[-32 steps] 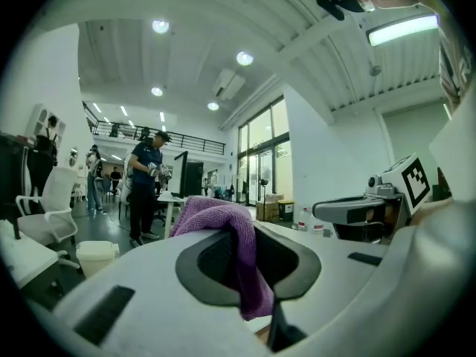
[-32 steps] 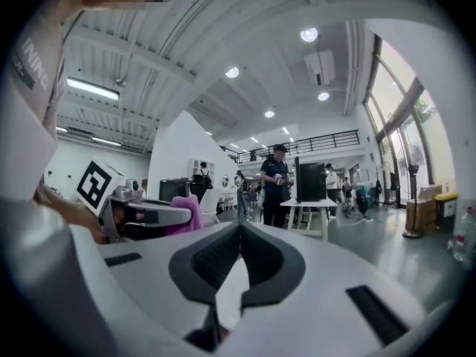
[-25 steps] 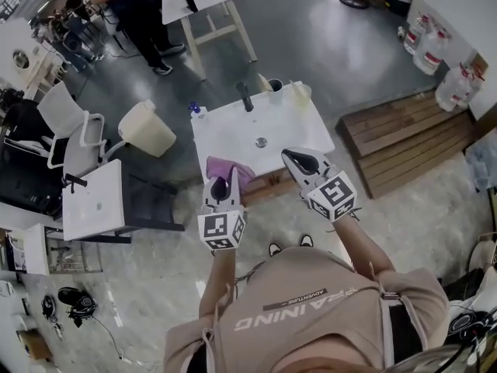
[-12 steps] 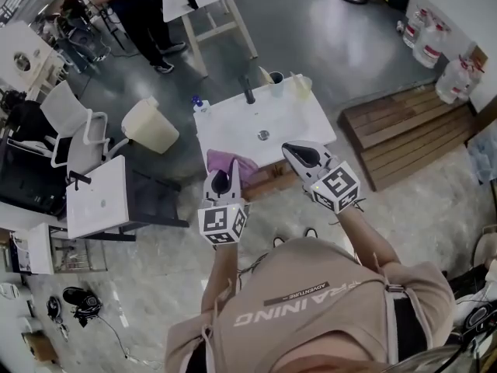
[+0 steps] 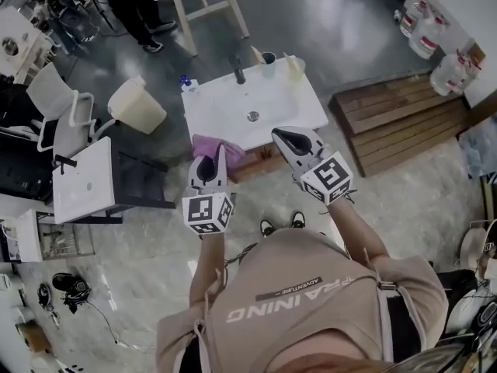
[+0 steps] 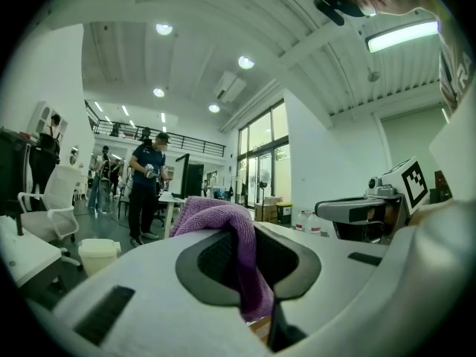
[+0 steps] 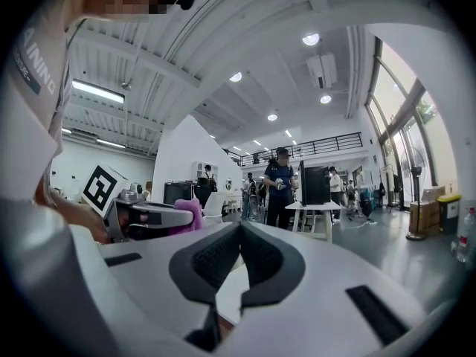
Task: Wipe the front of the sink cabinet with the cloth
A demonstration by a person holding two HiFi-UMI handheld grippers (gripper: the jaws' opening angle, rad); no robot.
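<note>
The wiping itself looks not yet begun: this reads as the approach, cloth in hand, before first contact with the cabinet front. The left gripper [image 5: 208, 167] has its jaws pressed together on the purple cloth [image 6: 224, 223], which bunches above the jaws and hangs down between them; in the head view the cloth sits over the near left edge of the white sink top [image 5: 252, 103]. The right gripper [image 5: 291, 139] holds nothing, its jaws drawn together on empty air, and hovers over the near right edge of the top, well apart from the cloth. The front of the sink cabinet [image 5: 262, 160] shows only as a thin wooden strip below the rim, between the two grippers, so the next move likely calls for bringing the left gripper down past the edge of the top and turning the cloth flat against that vertical face, probably with a crouch. The person's shoes [image 5: 267, 228] are close to the cabinet, leaving little floor between. A second white-topped unit [image 5: 84, 186] stands near on the left and a wooden platform [image 5: 388, 130] near on the right, so side strokes should keep within the cabinet's own corners
</note>
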